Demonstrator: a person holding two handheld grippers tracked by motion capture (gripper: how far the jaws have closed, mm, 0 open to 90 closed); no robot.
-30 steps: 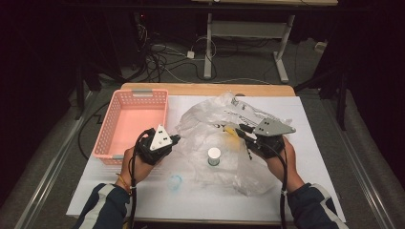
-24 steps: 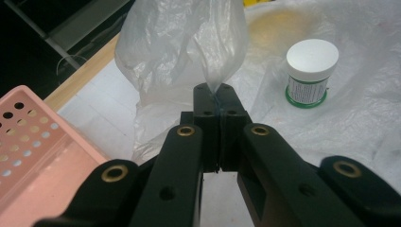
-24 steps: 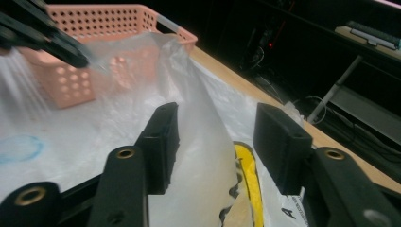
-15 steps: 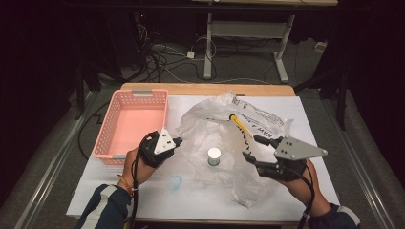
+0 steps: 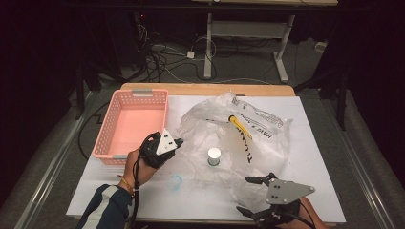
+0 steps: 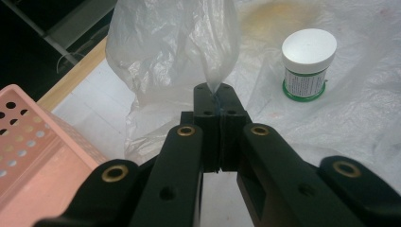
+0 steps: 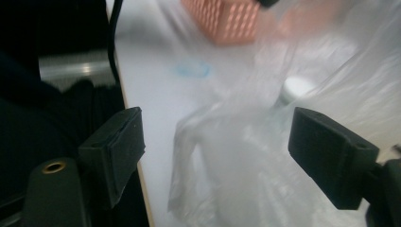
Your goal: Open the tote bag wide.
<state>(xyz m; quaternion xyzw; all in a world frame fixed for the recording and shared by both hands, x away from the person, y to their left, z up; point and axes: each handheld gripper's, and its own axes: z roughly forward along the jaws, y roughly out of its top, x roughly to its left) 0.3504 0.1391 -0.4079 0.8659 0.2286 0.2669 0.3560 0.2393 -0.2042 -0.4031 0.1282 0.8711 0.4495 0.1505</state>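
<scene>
Your left gripper (image 6: 215, 101) pinches the plastic bag's (image 5: 260, 138) left edge; your right gripper (image 5: 255, 195), jaws wide open, faces the bag's near corner directly ahead.

Looks like some kind of lab or recording setup, not a home. Dark room, cables (image 5: 167, 62) tangled on the floor, and a tabletop (image 5: 305, 143) covered in white sheeting.
</scene>
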